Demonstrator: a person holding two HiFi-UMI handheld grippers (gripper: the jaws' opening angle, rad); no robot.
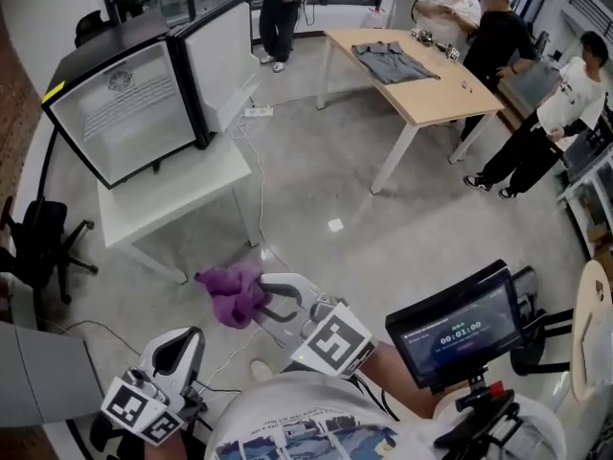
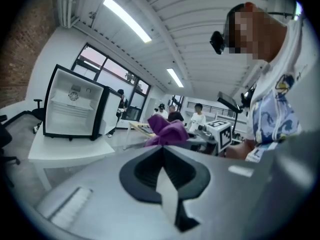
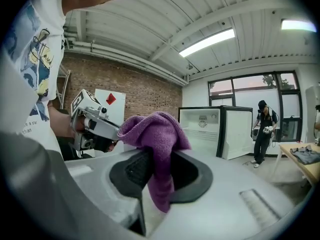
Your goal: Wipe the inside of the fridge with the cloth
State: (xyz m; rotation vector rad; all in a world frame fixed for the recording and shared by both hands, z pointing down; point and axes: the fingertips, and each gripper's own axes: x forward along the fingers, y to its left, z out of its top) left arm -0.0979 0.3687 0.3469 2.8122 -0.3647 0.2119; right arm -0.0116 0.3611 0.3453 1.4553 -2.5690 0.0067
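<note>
One purple cloth (image 3: 156, 134) clamped in right gripper (image 3: 156, 170); left gripper (image 2: 162, 160) closed; one fridge (image 1: 129, 113) open.

The fridge (image 1: 124, 113) stands on the table (image 1: 182, 199) — cloth (image 1: 233, 293) before it.

One fridge (image 1: 129, 113) (its door stands open). Two tables: a white table (image 1: 182, 195) and a wooden table (image 1: 421, 80). One purple cloth (image 1: 233, 293). Two grippers: left gripper (image 1: 180, 345) and right gripper (image 1: 268, 301). One grey garment (image 1: 393, 62). Four bystanders (image 1: 281, 8).
</note>
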